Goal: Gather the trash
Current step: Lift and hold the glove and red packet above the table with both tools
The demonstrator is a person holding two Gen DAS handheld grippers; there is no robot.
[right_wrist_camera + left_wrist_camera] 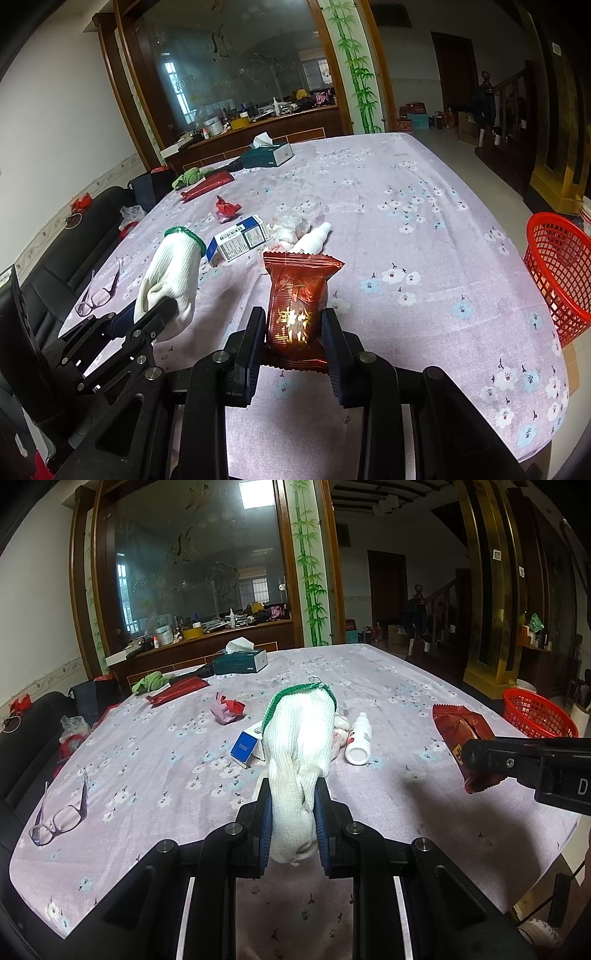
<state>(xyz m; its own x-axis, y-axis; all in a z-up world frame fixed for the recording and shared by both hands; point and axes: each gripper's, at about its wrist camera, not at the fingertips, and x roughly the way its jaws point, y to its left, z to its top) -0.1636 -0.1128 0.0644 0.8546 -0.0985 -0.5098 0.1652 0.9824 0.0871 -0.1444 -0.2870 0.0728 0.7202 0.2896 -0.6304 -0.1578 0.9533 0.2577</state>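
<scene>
Left wrist view: my left tongs [293, 808] clamped on white knit glove [299, 738], long axis pointing away, green cuff at far end, above counter [388, 805]. My right tongs [466, 754] seen side-on, closure not discernible here.

Right wrist view: my right tongs [293, 332] grip red snack packet [298, 302], upright, gold characters unreadable. Red basket [557, 277] beyond counter's right edge. Barcode label on blue-white box [238, 242].
</scene>
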